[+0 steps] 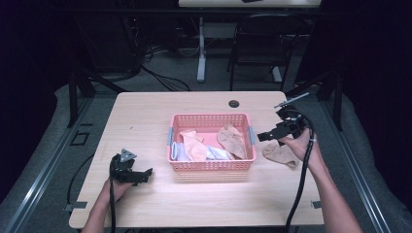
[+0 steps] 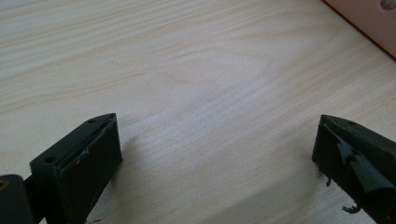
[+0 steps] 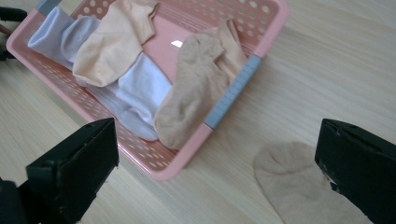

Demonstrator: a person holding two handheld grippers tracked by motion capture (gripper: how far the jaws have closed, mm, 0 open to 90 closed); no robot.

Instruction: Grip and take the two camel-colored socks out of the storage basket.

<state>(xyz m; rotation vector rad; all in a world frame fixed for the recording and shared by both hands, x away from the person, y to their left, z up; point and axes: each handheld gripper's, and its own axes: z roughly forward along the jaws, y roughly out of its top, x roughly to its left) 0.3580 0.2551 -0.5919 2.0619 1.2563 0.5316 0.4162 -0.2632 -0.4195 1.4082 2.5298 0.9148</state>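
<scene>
**Right gripper open above a loose sock, left gripper idle on the counter**

The person's right forearm comes in from the lower right of the high view and angles up toward the far right side of the light wooden counter (image 1: 204, 204). The hand holds the right gripper (image 1: 268, 136) raised above the surface, just beside the right end of the pink perforated plastic basket (image 1: 212, 165), its black jaws pointing left toward that basket. In the right gripper view the jaws stand wide apart with nothing between their pads.

The tan ankle sock (image 1: 280, 155) lies flat on the counter outside the basket, close to its right end and below the right hand. In the right gripper view this sock (image 3: 299, 186) sits low and to the right, next to the right-hand jaw but apart from it, untouched.

Inside the basket lie a second tan sock (image 3: 194, 95) against the right end wall, a peach-coloured sock (image 3: 114, 42) and white socks (image 3: 140, 91) partly under them.

The left forearm enters from the lower left of the high view. Its hand rests the left gripper (image 1: 145, 174) low at the counter, well to the left of the basket, pointing right. In the left gripper view the jaws are spread wide over bare wood, gripping nothing, with a corner of the basket at the upper right.
</scene>
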